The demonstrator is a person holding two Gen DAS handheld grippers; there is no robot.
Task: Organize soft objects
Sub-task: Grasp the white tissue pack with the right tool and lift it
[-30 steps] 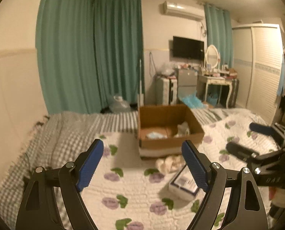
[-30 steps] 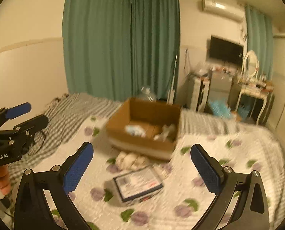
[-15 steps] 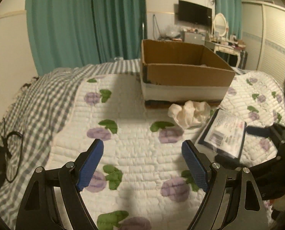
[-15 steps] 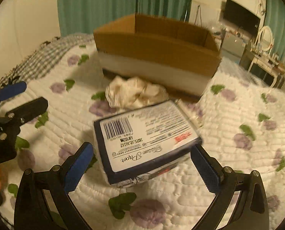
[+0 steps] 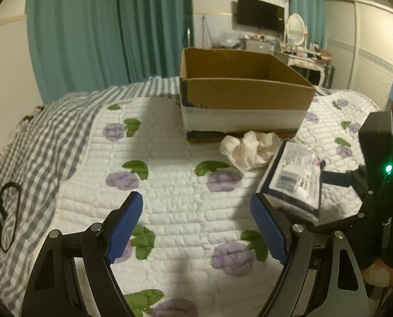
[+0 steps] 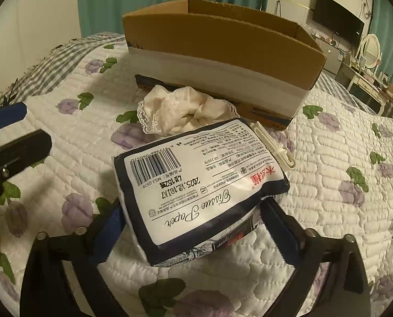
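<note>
Tissue pack (image 6: pixel 196 187), dark-bordered soft plastic with a white label, barcode and the words "Tissue Paper", lies on the quilted bed cover (image 6: pixel 341 158) just in front of the cardboard box (image 6: pixel 223 50), near end toward the camera. Right hand-held gripper (image 6: pixel 193 224): its two blue-padded fingers (image 6: pixel 109 227) stand on either side of the pack's near end, closed in against its sides; wrapper bulges between them, so it looks gripped, though the contact on the far pad is partly hidden. Pack bottom appears to rest on the cover. Crumpled cream cloth with a lace edge (image 6: pixel 180 111) sits between the pack and the box, touching the box's lower front and just beside the pack's far end. Small white plastic clip (image 6: pixel 273 145) lies on the cover beside the pack's right far corner, near the box. Box is open-topped, brown above, white band below; inside not visible from either view. Left hand-held gripper (image 5: pixel 196 229): fingers spread wide, nothing between them, hovering over bare floral cover well in front of the box and left of the pack (image 5: pixel 294 174). From the left wrist view the cloth (image 5: pixel 252 150) shows against the box (image 5: pixel 244 100) front, the right hand-held gripper (image 5: pixel 355 192) at the pack's near side. Grey checked blanket (image 5: pixel 38 142) covers the bed left of the box.
</note>
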